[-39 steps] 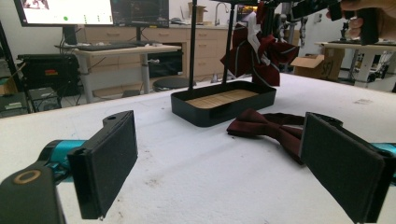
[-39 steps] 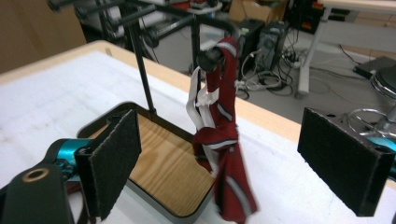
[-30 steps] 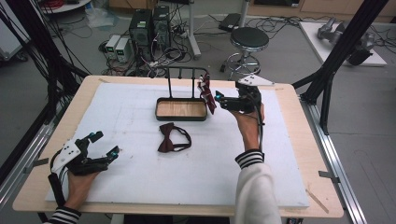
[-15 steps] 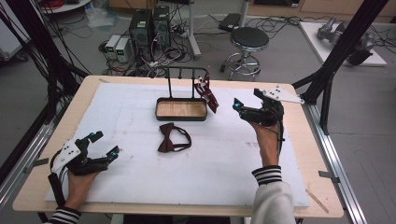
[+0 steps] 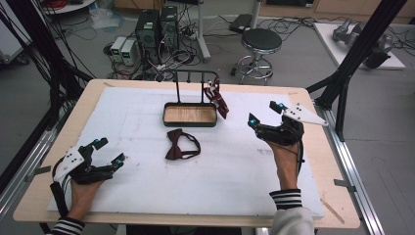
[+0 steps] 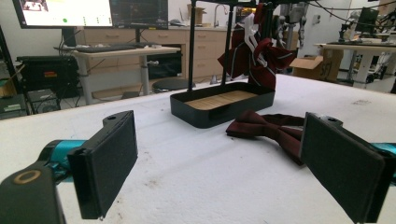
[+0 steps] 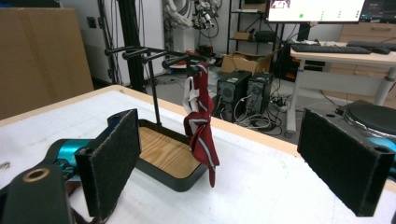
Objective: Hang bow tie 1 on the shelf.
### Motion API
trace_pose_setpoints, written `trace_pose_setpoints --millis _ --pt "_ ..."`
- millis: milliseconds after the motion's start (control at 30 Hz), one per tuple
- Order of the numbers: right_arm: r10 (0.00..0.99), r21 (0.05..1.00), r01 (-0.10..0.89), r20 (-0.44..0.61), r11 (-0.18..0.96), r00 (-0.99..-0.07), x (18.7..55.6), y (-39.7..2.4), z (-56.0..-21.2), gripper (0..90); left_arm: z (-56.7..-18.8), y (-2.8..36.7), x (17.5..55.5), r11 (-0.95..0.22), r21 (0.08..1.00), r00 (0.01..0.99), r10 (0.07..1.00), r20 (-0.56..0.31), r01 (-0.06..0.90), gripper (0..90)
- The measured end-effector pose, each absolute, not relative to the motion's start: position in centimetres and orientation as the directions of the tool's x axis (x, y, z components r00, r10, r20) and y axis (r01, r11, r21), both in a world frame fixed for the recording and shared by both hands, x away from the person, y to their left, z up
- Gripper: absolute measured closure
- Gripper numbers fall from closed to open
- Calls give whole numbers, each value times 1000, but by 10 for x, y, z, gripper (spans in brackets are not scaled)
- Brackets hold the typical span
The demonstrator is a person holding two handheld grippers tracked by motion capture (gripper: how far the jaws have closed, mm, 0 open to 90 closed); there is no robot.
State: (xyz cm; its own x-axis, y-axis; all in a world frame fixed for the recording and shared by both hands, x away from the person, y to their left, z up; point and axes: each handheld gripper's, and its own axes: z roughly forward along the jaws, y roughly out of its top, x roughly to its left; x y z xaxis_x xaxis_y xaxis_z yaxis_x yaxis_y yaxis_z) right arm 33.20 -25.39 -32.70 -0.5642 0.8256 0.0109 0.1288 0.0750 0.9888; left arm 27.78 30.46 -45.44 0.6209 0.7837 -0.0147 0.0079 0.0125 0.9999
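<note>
A dark red bow tie (image 5: 181, 144) (image 6: 273, 129) lies flat on the white mat in front of a black rack (image 5: 191, 105) (image 6: 219, 102) (image 7: 163, 154) with a wooden tray base. A second red striped tie (image 5: 218, 100) (image 7: 200, 126) (image 6: 256, 53) hangs from the rack's right arm by a white clip. My left gripper (image 5: 103, 152) (image 6: 224, 163) rests open at the mat's near left, empty. My right gripper (image 5: 266, 114) (image 7: 224, 163) stands open and empty to the right of the rack, apart from the hanging tie.
The white mat (image 5: 147, 186) covers most of the wooden table (image 5: 337, 196). Black frame posts (image 5: 347, 73) rise at the table's right and left. A stool (image 5: 262, 44) and computer boxes (image 5: 156, 29) stand on the floor behind.
My right gripper has drawn back from the rack to the right and toward me, leaving the striped tie hanging. The left gripper has not moved.
</note>
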Motion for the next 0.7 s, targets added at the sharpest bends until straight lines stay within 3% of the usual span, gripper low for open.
trace_pose_setpoints --millis 700 --pt "816 994 83 -6 67 -578 312 -252 -337 125 -454 304 278 14 1000 620 784 -16 8 119"
